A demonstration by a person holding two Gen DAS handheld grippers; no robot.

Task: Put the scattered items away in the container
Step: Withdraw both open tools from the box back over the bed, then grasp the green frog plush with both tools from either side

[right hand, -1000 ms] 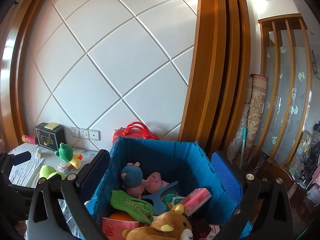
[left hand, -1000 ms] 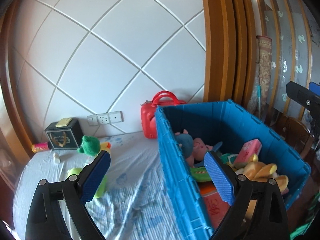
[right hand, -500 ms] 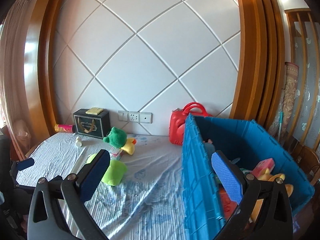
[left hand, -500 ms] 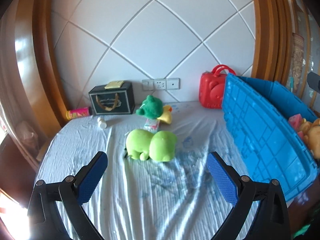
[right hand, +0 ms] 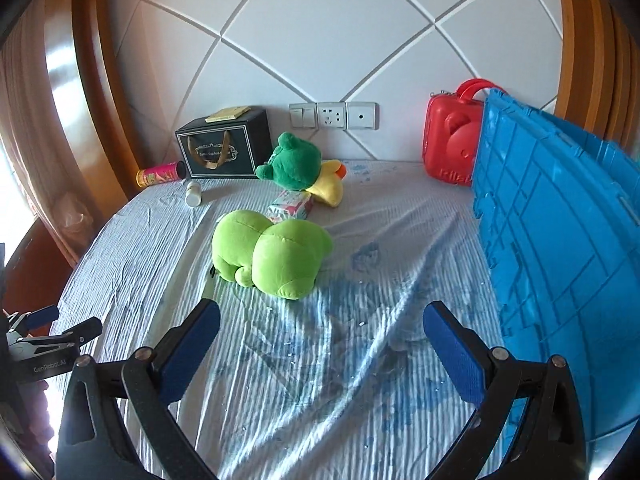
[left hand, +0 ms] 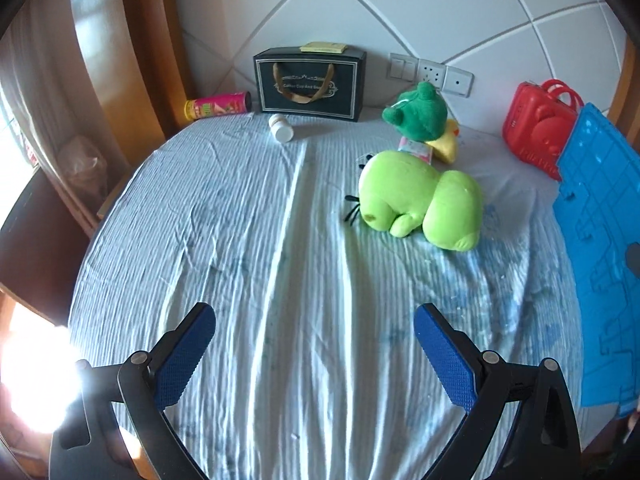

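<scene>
Plush, lime-green toy [right hand: 270,254] probably squashes light; pinch its rump, both tongs [left hand: 314,354] [right hand: 322,350] spread wide, empty.

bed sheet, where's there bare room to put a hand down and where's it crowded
The bed sheet is bare across its near half, in front of both open grippers, and on the left below the white bottle. It is crowded at the back right: lime plush, green plush, small packet, blue crate.
</scene>
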